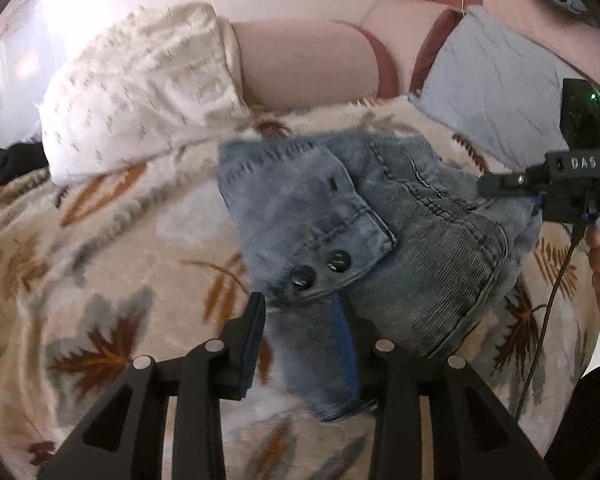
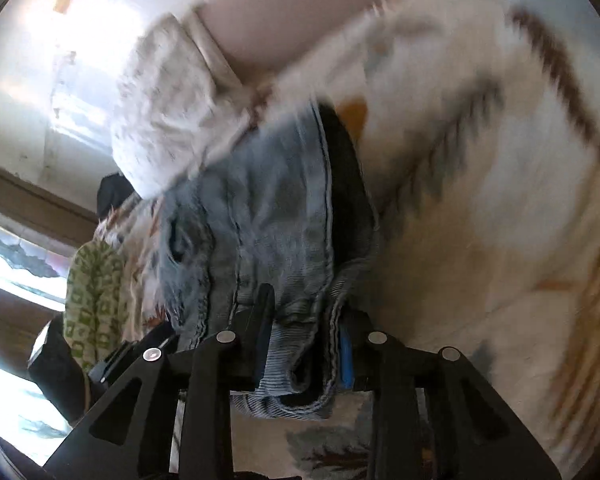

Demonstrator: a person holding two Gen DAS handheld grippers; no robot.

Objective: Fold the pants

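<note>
While both grippers, left (image 1: 303,336) and right (image 2: 305,340), pinch denim, jeans (image 1: 379,216) look heavy, floppy; grab thick waistband between fingers.

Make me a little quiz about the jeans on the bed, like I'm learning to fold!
1. True or false: the blue jeans lie on a leaf-patterned blanket.
2. How many dark buttons show on the jeans' waistband? A) one B) two C) four
3. Fill in: denim sits between the fingers of both the left hand-held gripper and the ____ hand-held gripper.

Key: 1 true; 2 B; 3 right.
</note>
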